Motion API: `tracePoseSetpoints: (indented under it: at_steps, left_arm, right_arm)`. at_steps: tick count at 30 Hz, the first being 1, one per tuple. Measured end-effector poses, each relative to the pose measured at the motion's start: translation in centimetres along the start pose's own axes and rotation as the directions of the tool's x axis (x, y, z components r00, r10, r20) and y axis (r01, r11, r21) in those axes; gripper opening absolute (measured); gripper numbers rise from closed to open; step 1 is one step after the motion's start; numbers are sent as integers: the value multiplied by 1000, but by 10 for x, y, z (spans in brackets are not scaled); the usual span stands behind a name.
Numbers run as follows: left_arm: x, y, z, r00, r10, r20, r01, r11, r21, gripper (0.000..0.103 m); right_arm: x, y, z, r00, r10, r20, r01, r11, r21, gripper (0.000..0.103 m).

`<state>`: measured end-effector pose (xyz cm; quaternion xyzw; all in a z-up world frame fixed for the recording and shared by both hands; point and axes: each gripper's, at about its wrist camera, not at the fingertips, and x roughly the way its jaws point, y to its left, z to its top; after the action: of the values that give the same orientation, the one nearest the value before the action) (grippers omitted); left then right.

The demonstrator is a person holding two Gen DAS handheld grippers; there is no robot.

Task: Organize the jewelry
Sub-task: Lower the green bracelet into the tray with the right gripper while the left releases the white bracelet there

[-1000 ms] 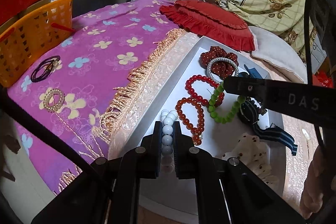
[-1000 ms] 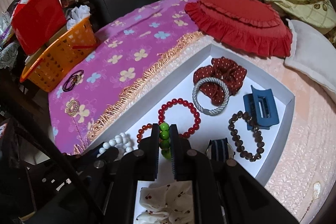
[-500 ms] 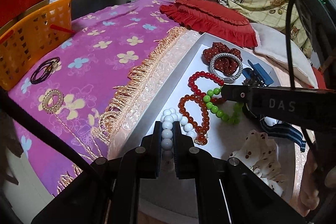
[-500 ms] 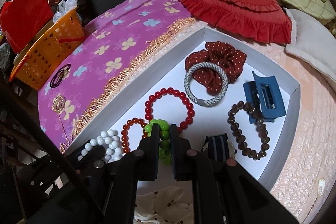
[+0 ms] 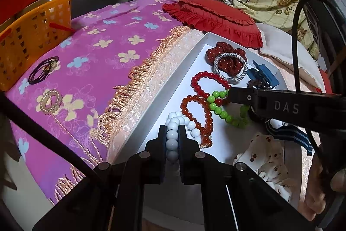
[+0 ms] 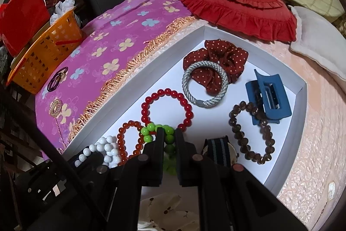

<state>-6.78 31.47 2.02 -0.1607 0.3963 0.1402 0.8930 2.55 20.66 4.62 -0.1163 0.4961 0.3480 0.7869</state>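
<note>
**White tray holds the beads, both grippers clamped**

White beads sit pinched between the fingers of the left hand-held gripper (image 5: pixel 172 140) in the left wrist view: the white bead bracelet (image 5: pixel 176 122) is held at one side, its loop trailing onto the floor of the white tray (image 5: pixel 173 88). In the tray beside it lie an orange bead bracelet (image 5: pixel 201 114) and a red bead bracelet (image 5: pixel 207 83), then a green bead bracelet (image 5: pixel 222 110) gripped by the right hand-held gripper (image 5: pixel 229 96), which reaches in from the right. Farther back rest a dotted red scrunchie (image 5: pixel 227 55) under a grey braided band (image 5: pixel 230 67), and a blue hair claw (image 5: pixel 262 77). A cream scrunchie (image 5: pixel 266 155) lies at the near end. Outside the tray, on the purple flowered cloth (image 5: pixel 108 44), lie a pearl ring-shaped band (image 5: pixel 50 100) and dark hair ties (image 5: pixel 43 69), near an orange basket (image 5: pixel 28 36).

From the right wrist view, the right hand-held gripper (image 6: pixel 168 135) is closed on the green bead bracelet (image 6: pixel 157 132), which overlaps the red bead bracelet (image 6: pixel 166 108). A brown bead bracelet (image 6: pixel 252 132) touches the blue hair claw (image 6: pixel 268 97); a striped strap (image 6: pixel 218 149) lies just beside the gripper.
</note>
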Motion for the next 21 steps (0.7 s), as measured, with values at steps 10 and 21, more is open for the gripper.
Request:
tracePoseSetpoints:
  at_steps: [10,21]
  left_arm:
    - [-1,-1,0,1000,17,-6,-17,1000,-1,14]
    - [-3,1,0,999,35,-2,-35,999,-11,14]
  right_arm:
    - [-15,-1,1,999,24,31,-24,1000,5,9]
    - [-36,2,4,996,41,77,-43,999,31,44]
